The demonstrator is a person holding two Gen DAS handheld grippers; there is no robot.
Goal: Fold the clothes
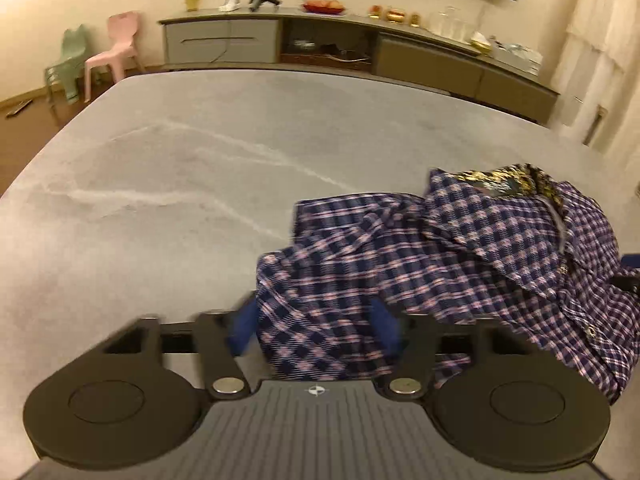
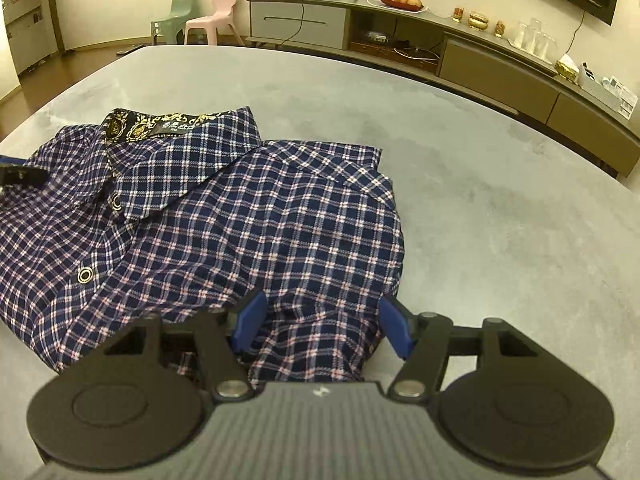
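A navy, pink and white plaid shirt (image 1: 460, 248) lies partly folded on the grey table (image 1: 180, 184), collar with black-and-gold lining at the far end. My left gripper (image 1: 316, 328) is open, its blue fingers on either side of a fold of the shirt's near edge. In the right wrist view the shirt (image 2: 248, 216) fills the left and middle, collar (image 2: 160, 128) at the far left. My right gripper (image 2: 320, 328) is open, with the shirt's near right edge lying between its fingers. The other gripper's dark tip (image 2: 20, 178) shows at the left edge.
The grey table (image 2: 500, 220) stretches away to the right and far side. Behind it stands a long low sideboard (image 2: 400, 36) with a fruit plate, glasses and small items. A pink chair (image 2: 216, 16) and a green chair (image 2: 176, 16) stand on the floor at the far left.
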